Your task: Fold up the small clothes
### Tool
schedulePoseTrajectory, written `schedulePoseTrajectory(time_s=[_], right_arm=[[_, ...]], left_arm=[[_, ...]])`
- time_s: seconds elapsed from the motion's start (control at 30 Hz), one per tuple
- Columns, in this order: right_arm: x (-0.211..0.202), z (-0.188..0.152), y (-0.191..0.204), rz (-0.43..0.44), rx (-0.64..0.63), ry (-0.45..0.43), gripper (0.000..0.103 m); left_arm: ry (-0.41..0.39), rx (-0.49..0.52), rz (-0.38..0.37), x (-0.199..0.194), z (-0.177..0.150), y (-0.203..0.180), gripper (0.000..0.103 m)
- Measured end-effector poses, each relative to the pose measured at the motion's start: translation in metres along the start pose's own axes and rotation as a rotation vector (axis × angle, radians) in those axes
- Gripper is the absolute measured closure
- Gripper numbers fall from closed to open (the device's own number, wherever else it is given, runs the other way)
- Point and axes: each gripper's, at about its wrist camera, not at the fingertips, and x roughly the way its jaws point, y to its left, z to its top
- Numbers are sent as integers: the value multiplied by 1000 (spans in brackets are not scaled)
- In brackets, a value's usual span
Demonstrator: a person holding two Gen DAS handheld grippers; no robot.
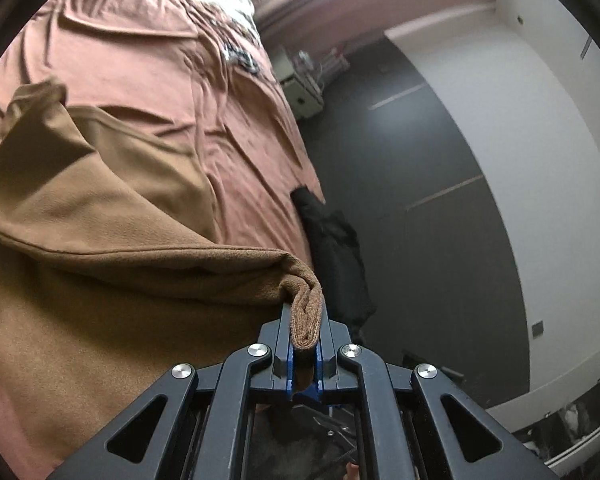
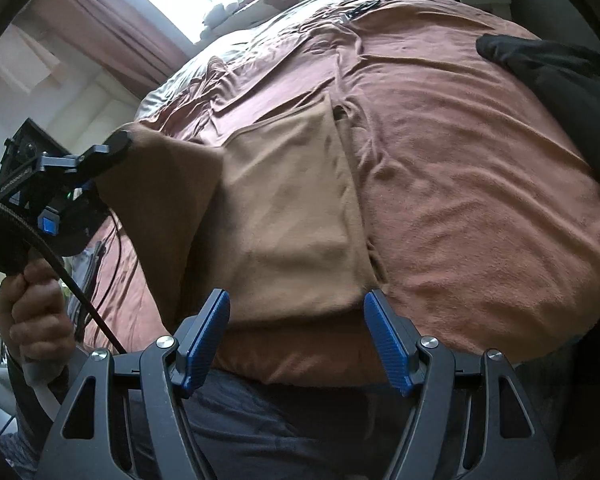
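the left gripper [image 1: 306, 332] is clamped tight on a bunched, doubled-over edge of the tan garment [image 1: 100, 216]; the folded cloth sticks up between its blue pads at the lower centre of the left wrist view. from there the garment stretches away to the left of the frame, lifted in a ridge, with the rest draped over the rust-coloured bedspread [image 1: 160, 60]. a black garment [image 1: 332, 248] hangs at the bed's edge in the middle of that view, beside the dark floor [image 1: 420, 152].

in the right wrist view the right gripper [image 2: 298, 320] stands wide open at the bottom centre, its blue pads [image 2: 388, 340] apart with nothing pinched between them; the near edge of the tan garment lies just beyond them on the bedspread. the garment fills the centre of this frame, its left part raised toward the left gripper at the left edge, which a person's hand [image 2: 32, 304] grips by the handle. another black cloth [image 2: 548, 72] lies at the upper right.
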Motion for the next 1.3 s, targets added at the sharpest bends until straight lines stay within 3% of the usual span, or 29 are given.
schedulePoseTrajectory(time_s=[0.27, 0.37, 0.43, 0.47, 0.5, 0.53, 0.67, 0.77, 1.07, 1.3], right_arm=[[0, -4, -10, -3, 12, 20, 35], [1, -6, -11, 2, 18, 33, 35], [2, -6, -9, 2, 11, 43, 35], [3, -6, -8, 5, 6, 46, 35], [3, -6, -5, 10, 0, 49, 35], [4, -6, -3, 14, -8, 51, 35], [13, -6, 4, 13, -36, 70, 35], [21, -5, 3, 17, -17, 69, 35], [41, 0, -4, 44, 41, 40, 35], [59, 6, -12, 18, 93, 37, 52]], left_arm=[[129, 14, 38, 51, -21, 0, 96], [166, 0, 60, 60, -23, 5, 85], [157, -35, 31, 55, -21, 13, 53], [140, -42, 34, 51, -18, 15, 43], [109, -45, 50, 43, -15, 17, 26], [83, -47, 65, 35, -12, 20, 18], [31, -76, 100, 7, -2, 34, 15], [3, -84, 167, -6, 5, 47, 15], [-8, -191, 261, -30, 12, 94, 15], [-18, -277, 285, -18, 20, 119, 15]])
